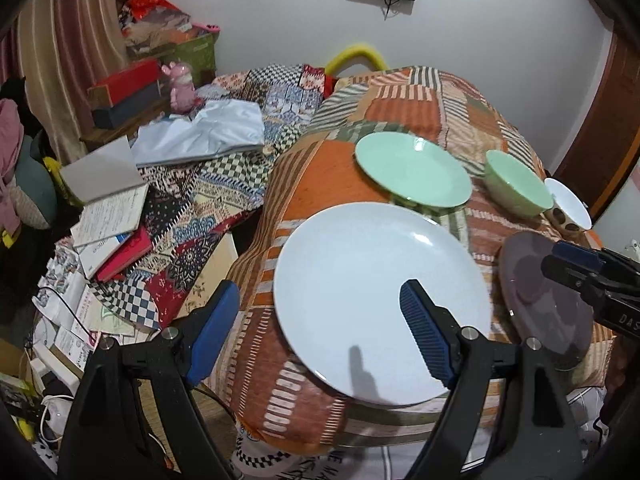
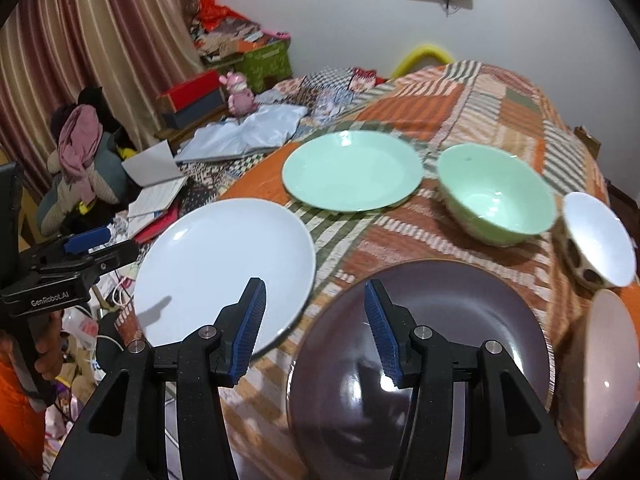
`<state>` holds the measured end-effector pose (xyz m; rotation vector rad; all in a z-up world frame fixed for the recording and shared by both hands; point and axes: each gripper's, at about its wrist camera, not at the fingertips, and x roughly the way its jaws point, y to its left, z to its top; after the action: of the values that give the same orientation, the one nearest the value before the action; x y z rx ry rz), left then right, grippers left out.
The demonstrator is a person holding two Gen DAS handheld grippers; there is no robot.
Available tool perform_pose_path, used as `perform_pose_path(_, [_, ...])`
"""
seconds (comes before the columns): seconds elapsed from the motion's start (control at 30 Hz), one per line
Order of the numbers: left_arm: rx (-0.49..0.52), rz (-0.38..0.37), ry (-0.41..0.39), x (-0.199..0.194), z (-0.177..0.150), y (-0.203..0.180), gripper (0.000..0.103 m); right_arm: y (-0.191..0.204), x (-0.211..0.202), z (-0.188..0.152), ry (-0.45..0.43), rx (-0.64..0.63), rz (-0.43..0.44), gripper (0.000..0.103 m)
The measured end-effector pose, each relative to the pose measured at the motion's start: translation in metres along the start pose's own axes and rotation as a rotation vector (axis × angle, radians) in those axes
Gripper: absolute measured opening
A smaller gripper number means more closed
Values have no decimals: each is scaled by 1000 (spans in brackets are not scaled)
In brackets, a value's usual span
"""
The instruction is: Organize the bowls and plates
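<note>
On the patchwork cloth [image 1: 320, 168] a big white plate [image 1: 380, 300] [image 2: 224, 264] lies beside a dark purple plate [image 1: 548, 300] [image 2: 440, 320]. Behind them are a green plate [image 2: 352, 170], a green bowl [image 2: 496, 196] and a spotted white bowl [image 2: 600, 236]. My left gripper [image 1: 320, 320] is open and hangs over the white plate's left rim, touching nothing. My right gripper [image 2: 316, 324] is open above the gap between the white and dark plates, nothing between its fingers. Each gripper shows at the edge of the other's view.
A pale bowl [image 2: 612, 368] sits at the right edge. Left of the cloth-covered surface lie open books [image 1: 112, 208], a grey bag [image 1: 208, 132], boxes [image 1: 124, 88] and floor clutter with cables. A curtain [image 2: 80, 40] hangs at the left; a yellow bar [image 1: 356, 56] stands behind.
</note>
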<state>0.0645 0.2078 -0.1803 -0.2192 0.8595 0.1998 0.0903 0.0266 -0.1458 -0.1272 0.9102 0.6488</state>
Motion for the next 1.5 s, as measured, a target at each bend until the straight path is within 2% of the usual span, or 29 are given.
perform_pose_path(0.1, [-19, -8, 28, 11, 0, 11, 82, 2, 16, 4, 38, -2, 15, 47])
perform_pose_path(0.27, [-47, -23, 74, 29, 0, 25, 72, 6, 35, 8, 82, -27, 15, 47])
perform_pose_path(0.4, [-53, -39, 110, 42, 1, 30, 59, 3, 49, 10, 125, -17, 27, 47])
perform_pose_path(0.63, [-34, -82, 152, 57, 1, 29, 43, 3, 62, 12, 167, -22, 27, 36])
perform_pose_path(0.8, [-17, -101, 171, 63, 0, 26, 37, 4, 71, 11, 204, -29, 45, 27])
perform_pose_path(1.2, [-38, -136, 200, 63, -12, 27, 36, 9, 81, 11, 241, -55, 47, 30])
perform_pose_path(1.5, [-41, -118, 194, 61, -11, 23, 36, 1, 77, 13, 229, 7, 73, 27])
